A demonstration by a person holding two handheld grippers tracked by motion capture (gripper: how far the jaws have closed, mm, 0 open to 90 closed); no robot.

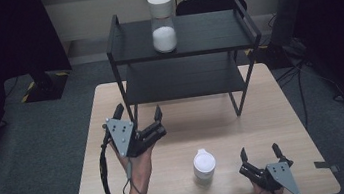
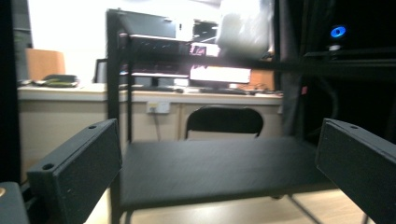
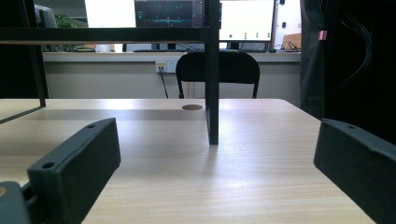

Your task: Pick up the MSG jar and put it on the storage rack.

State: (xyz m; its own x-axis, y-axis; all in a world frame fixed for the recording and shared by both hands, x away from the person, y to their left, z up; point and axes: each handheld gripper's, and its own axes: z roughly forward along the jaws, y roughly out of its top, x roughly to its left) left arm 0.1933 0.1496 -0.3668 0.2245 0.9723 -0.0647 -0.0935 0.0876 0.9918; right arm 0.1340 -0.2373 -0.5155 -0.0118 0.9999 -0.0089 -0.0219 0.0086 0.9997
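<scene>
A black two-tier shelf [image 1: 202, 35] stands on the far half of the wooden table [image 1: 264, 125]. On its top tier stands a clear jar [image 1: 162, 23] with a white lid, about half full of white powder. A small white lidded container [image 1: 204, 165] sits on the table near the front. My left gripper [image 1: 138, 111] is held open above the table, its jaws toward the shelf's left front leg. In the left gripper view the gripper [image 2: 219, 140] faces the lower tier [image 2: 210, 170]. My right gripper [image 1: 259, 152] rests open near the front right, beside the white container. In the right gripper view the gripper [image 3: 218, 140] has nothing between its jaws.
A shelf leg [image 3: 213, 93] stands ahead in the right gripper view. A black chair [image 1: 208, 4] sits behind the table. Dark cabinets and cables line the carpeted floor at both sides. Bare tabletop lies between the shelf legs and the white container.
</scene>
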